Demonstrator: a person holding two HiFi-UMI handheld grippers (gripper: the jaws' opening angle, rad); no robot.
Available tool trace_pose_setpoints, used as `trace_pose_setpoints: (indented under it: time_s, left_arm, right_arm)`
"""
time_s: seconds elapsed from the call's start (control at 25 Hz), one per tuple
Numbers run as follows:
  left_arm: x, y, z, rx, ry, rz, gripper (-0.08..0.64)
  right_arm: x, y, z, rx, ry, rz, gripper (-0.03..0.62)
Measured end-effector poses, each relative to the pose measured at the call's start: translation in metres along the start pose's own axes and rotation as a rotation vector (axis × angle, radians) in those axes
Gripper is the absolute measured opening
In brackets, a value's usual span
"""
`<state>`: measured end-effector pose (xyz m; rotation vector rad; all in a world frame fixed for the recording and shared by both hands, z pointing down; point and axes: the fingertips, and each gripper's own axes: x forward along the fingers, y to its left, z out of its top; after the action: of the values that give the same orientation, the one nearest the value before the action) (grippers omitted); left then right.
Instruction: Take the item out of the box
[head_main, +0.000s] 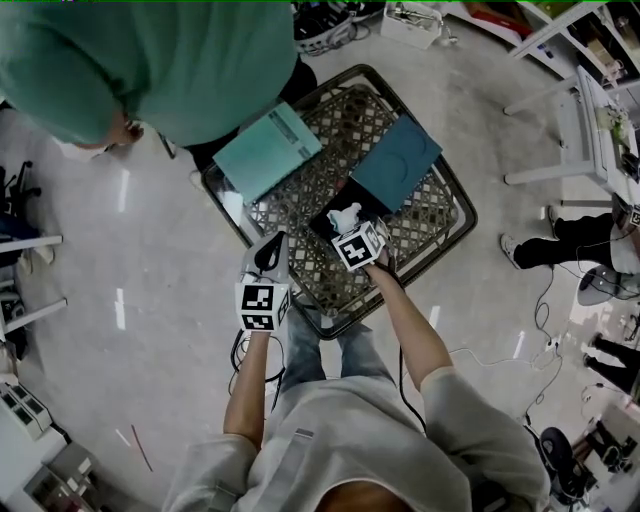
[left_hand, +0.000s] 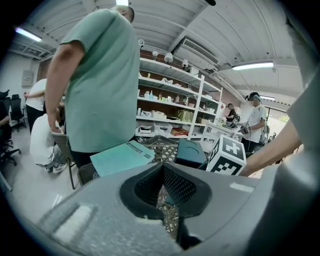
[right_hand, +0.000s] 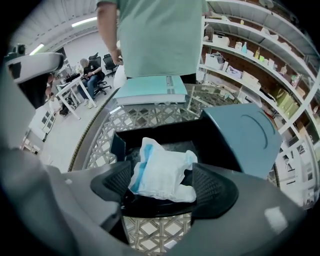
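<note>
A black open box (right_hand: 150, 134) sits on the wire-mesh table (right_hand: 150, 115), and in it lies a white and blue folded soft pack (right_hand: 162, 172). My right gripper (right_hand: 162, 186) points steeply down into the box. It is open, its pads on either side of the pack without pressing it. In the head view the pack (head_main: 345, 215) shows just beyond the right gripper (head_main: 350, 228). The box's dark teal lid (right_hand: 245, 135) leans at its right side. My left gripper (left_hand: 162, 167) is shut on nothing and hangs at the table's near left edge (head_main: 270, 252).
A light teal flat box (head_main: 268, 150) lies on the far left of the mesh table (head_main: 425, 215). A person in a green shirt (head_main: 150, 60) stands close behind it. Shelves (left_hand: 170, 100) line the back wall, and cables (head_main: 470, 352) trail on the floor.
</note>
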<state>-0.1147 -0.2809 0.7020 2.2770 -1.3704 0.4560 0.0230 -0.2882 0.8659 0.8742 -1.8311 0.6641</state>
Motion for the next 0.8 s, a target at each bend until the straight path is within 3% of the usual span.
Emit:
trace_pose_setpoints:
  time_s: [0.36, 0.8]
  left_arm:
    - [-0.0006, 0.0081, 0.0011, -0.008, 0.001, 0.008, 0.003]
    - [-0.0047, 0.0061, 0.0007, -0.006, 0.004, 0.007, 0.003]
  right_arm:
    - [0.01, -0.0026, -0.0021, -0.004, 0.035, -0.018, 0.35]
    - [0.0041, -0.0068, -0.0025, 0.016, 0.02, -0.021, 0.175]
